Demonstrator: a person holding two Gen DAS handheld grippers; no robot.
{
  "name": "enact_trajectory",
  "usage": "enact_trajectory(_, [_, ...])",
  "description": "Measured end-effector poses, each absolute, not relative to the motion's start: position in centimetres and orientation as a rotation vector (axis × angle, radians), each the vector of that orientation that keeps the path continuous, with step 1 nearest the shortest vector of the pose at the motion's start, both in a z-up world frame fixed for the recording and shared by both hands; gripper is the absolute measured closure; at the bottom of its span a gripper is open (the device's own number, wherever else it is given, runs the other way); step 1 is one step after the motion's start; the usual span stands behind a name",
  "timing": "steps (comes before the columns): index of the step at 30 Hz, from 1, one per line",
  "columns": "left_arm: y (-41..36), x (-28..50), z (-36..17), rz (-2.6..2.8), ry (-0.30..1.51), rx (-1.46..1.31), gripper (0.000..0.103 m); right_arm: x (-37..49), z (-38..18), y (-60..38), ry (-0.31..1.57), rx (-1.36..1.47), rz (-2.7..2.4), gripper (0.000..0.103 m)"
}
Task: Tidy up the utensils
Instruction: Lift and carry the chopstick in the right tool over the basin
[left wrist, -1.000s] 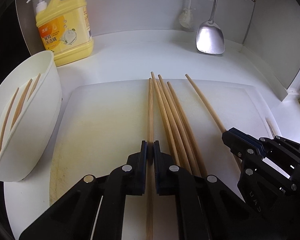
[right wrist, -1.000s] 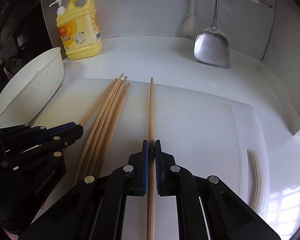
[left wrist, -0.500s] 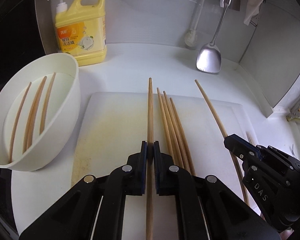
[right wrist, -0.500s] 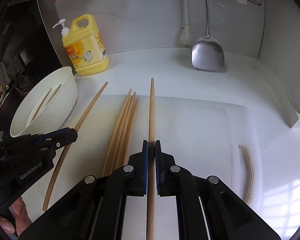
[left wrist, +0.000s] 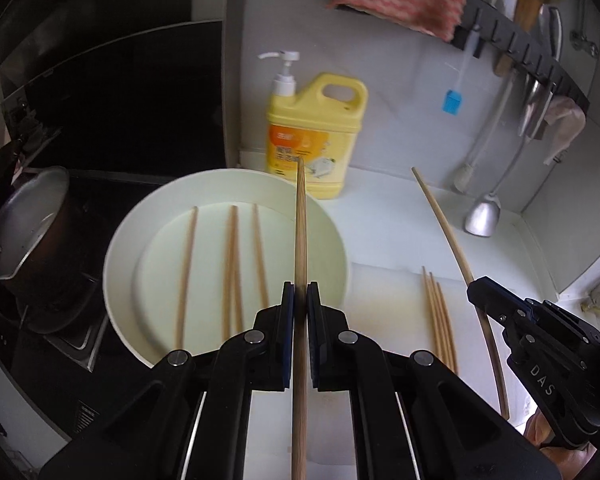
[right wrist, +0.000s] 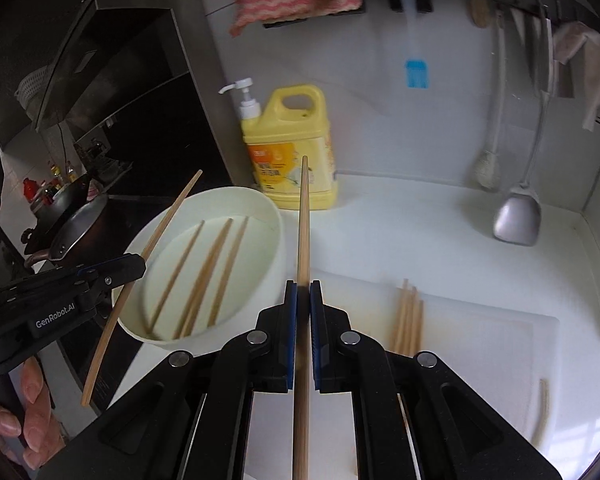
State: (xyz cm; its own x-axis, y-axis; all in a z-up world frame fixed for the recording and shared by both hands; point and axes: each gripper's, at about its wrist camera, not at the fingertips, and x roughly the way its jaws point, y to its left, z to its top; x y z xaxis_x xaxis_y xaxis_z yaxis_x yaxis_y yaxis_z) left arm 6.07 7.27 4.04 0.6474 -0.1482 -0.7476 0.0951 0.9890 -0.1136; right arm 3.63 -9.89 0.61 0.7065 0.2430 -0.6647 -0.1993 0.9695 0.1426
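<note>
Both claws have been raised from the cutting board and carried toward the bowl since the earlier frames, each with one chopstick lifted clear of the board. The left claw [left wrist: 298,300] is clamped on a chopstick [left wrist: 301,236] that runs straight along its fingers, its tip projecting over the white bowl [left wrist: 324,220]. The right claw [right wrist: 303,300] is likewise clamped on a second chopstick [right wrist: 303,232], which is held over the gap between the bowl [right wrist: 274,216] and the cutting board [right wrist: 500,320]. Each stick is gripped near its middle and in line with the fingers, presumably so that it stays balanced and can be dropped lengthwise into the bowl. Several chopsticks [left wrist: 230,264] already lie inside the bowl, roughly parallel. A small bundle of remaining chopsticks [left wrist: 440,316] rests on the cutting board, to the right of the bowl on the white worktop [left wrist: 400,200]. The task is judged to be partly done: the bowl serves as the collecting vessel, and two sticks are in transit. A yellow detergent bottle [left wrist: 314,136] stands behind the bowl.
</note>
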Motion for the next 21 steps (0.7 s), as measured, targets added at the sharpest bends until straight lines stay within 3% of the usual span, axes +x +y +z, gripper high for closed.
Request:
enact_trajectory(9, [16.2, 12.3, 1.1, -0.176, 0.925, -0.034, 0.096, 9.8, -1.1, 0.3, 0.796, 0.124, 0.231, 0.097])
enact_trajectory(21, [18.4, 17.0, -3.9, -0.206, 1.011, -0.066, 0.096, 15.4, -6.3, 4.2, 0.949, 0.156, 0.227, 0.097])
